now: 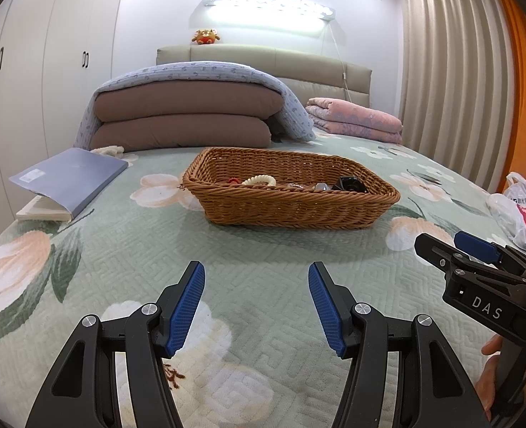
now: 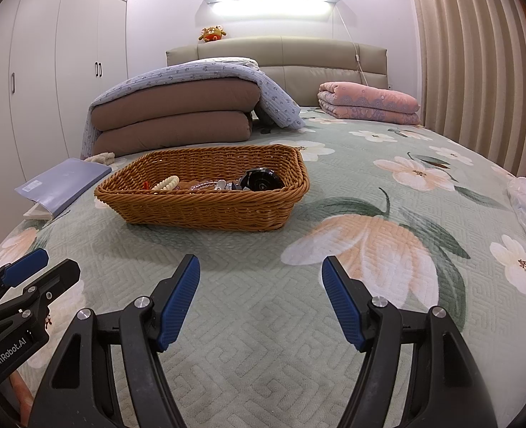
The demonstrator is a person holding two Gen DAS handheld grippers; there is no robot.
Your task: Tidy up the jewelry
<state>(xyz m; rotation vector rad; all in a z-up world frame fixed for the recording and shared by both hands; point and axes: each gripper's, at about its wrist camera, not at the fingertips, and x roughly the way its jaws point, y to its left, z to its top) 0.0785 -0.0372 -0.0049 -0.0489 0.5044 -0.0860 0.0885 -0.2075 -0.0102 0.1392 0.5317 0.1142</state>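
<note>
A brown wicker basket (image 1: 291, 210) stands on the floral bedspread, ahead of both grippers; it also shows in the right wrist view (image 2: 205, 210). Inside lie a cream bead bracelet (image 1: 259, 179) (image 2: 166, 182), a small red piece (image 1: 233, 180), clear beads (image 2: 205, 186) and a black round object (image 1: 350, 183) (image 2: 261, 179). My left gripper (image 1: 256, 306) is open and empty, low over the bedspread short of the basket. My right gripper (image 2: 261, 303) is open and empty, to the right of the left one, also short of the basket.
A grey-blue book (image 1: 66, 182) lies left of the basket. Folded brown quilts under a blue blanket (image 1: 184, 114) and a pink folded quilt (image 1: 355, 119) sit behind it. A plastic bag (image 1: 519, 214) lies at the bed's right edge. Wardrobes stand left, curtains right.
</note>
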